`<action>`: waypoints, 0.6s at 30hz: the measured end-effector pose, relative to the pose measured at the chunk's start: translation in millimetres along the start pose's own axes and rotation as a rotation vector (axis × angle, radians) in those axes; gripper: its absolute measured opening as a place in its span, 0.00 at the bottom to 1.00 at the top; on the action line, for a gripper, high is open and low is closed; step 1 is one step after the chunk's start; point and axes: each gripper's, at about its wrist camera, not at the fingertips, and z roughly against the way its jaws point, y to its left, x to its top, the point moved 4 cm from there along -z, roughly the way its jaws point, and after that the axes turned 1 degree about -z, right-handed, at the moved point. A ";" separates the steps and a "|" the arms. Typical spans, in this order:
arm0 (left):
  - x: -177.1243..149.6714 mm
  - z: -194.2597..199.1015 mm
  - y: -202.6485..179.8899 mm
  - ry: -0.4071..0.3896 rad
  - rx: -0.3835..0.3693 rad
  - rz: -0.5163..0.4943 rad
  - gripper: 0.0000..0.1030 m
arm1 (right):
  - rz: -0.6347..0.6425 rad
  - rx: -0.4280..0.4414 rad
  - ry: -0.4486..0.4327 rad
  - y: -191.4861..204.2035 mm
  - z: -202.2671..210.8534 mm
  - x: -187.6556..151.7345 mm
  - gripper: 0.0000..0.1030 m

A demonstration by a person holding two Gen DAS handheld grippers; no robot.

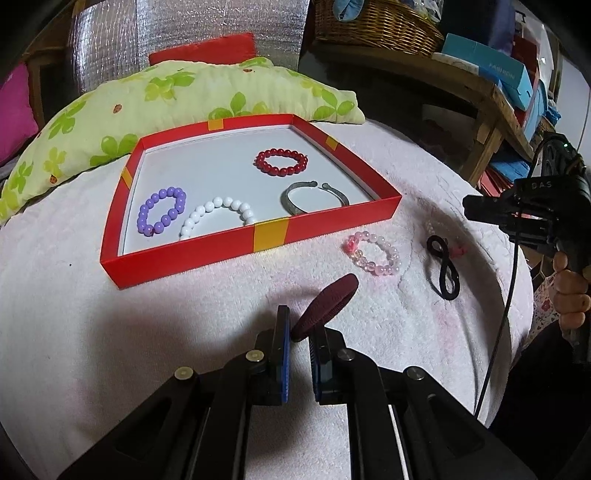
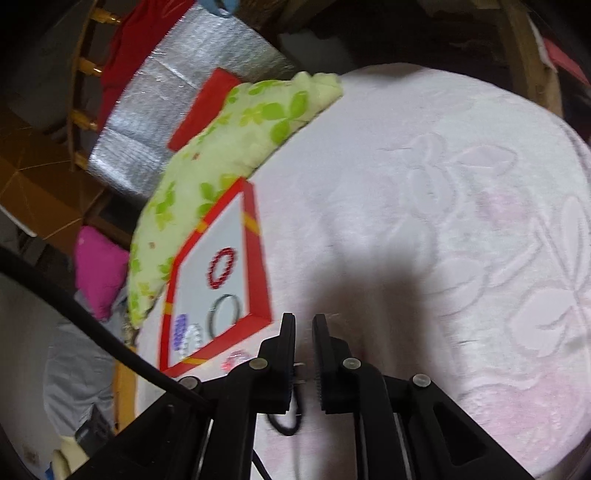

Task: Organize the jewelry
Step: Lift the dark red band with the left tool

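Left hand-held gripper: closed on a maroon hair tie, which sticks up and forward from between the fingers, lifted clear of the white blanket.
Right hand-held gripper: fingers set narrowly apart, with nothing clearly held between them; the view is blurred by motion. In the left wrist view it appears at the right edge, held by a hand above the blanket.
Red box: a shallow open tray with yellow bands, resting on the blanket, its far side close to a green flowered pillow.
In the box: a red bead bracelet toward the far right, a grey metal bangle in front of it, a white bead bracelet against the near wall, and a purple bead bracelet at the left.
Outside the box: a pink bead bracelet lies on the blanket just right of the box's near corner; a black hair tie, twisted into a figure eight, lies further right.
Background: a wicker basket and stacked boxes on a wooden shelf.
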 end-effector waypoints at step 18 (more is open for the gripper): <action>-0.1 -2.4 2.8 0.009 0.024 0.010 0.10 | 0.271 -0.314 0.051 5.2 -28.9 -17.1 0.09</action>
